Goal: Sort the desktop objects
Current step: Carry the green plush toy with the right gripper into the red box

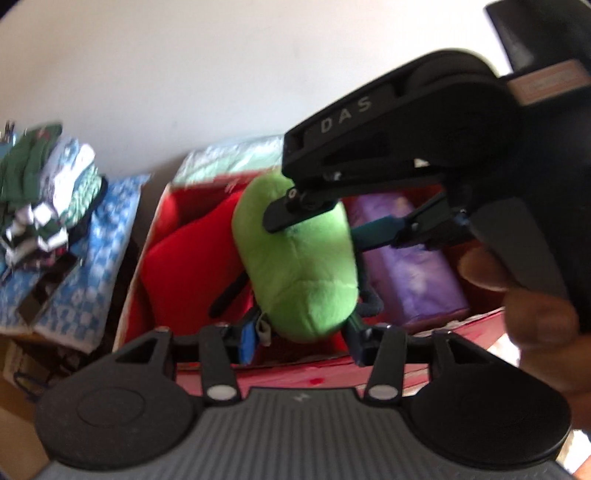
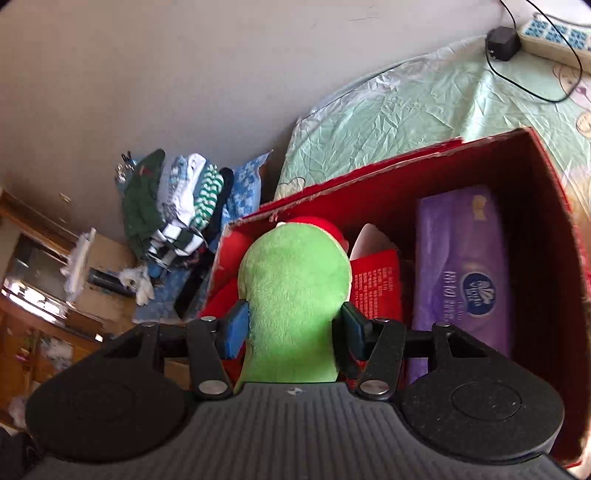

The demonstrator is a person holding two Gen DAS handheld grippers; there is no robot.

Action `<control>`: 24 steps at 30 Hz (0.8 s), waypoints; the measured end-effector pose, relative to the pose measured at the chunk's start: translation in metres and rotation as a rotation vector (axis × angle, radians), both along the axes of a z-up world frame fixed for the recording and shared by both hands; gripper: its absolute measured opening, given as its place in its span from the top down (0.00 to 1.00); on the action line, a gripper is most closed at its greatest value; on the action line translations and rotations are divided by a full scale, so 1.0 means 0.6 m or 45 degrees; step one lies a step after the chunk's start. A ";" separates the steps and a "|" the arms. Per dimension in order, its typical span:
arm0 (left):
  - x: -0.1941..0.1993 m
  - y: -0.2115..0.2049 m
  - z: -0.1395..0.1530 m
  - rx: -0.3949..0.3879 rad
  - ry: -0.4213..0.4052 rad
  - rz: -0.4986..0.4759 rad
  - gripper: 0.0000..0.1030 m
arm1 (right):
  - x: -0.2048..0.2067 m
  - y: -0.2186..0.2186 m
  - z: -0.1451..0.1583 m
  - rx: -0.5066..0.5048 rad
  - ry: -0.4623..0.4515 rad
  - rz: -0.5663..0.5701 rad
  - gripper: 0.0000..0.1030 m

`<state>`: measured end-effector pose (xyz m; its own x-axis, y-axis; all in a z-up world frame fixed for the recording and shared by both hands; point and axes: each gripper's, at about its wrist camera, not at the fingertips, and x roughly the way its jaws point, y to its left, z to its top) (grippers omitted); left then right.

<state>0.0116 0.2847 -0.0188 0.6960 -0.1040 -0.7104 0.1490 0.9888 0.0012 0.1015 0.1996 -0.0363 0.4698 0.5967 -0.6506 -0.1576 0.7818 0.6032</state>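
A green plush toy [image 1: 295,262] hangs over the open red box [image 1: 162,206]. My right gripper [image 2: 291,328] is shut on the green plush toy [image 2: 295,291], its blue pads pressed on both sides. In the left wrist view the right gripper [image 1: 332,210] comes in from the upper right and grips the toy's upper part. My left gripper [image 1: 303,341] sits just below the toy's lower end, its fingers [image 1: 247,341] spread apart and not pressing on it. The red box [image 2: 546,229] holds a red plush [image 1: 184,266] and a purple tissue pack [image 2: 461,266].
A red carton [image 2: 376,291] stands in the box beside the tissue pack. Folded clothes [image 2: 173,206] lie piled on a blue checked cloth [image 1: 92,266] to the left. A green bedsheet [image 2: 424,110] lies behind the box, with a power strip [image 2: 554,33] and a black adapter [image 2: 502,44] on it.
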 end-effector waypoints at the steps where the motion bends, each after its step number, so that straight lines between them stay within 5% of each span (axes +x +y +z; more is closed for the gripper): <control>1: 0.002 0.008 -0.001 -0.022 0.011 0.016 0.42 | 0.002 0.008 -0.007 -0.009 0.014 0.008 0.45; 6: 0.000 0.021 -0.003 -0.032 -0.001 0.012 0.42 | 0.006 0.012 -0.024 -0.010 0.054 0.018 0.43; 16: -0.028 0.013 0.027 0.064 -0.121 -0.029 0.34 | -0.001 -0.011 0.015 -0.090 -0.082 -0.025 0.24; 19: -0.036 0.020 0.040 0.079 -0.160 -0.007 0.34 | 0.001 -0.021 0.019 -0.082 -0.094 -0.048 0.33; 21: -0.038 0.020 0.046 0.068 -0.168 -0.005 0.34 | 0.007 -0.021 0.015 -0.059 -0.075 -0.029 0.51; 24: -0.040 0.016 0.052 0.035 -0.166 -0.015 0.42 | 0.010 -0.013 0.012 -0.065 -0.079 -0.003 0.51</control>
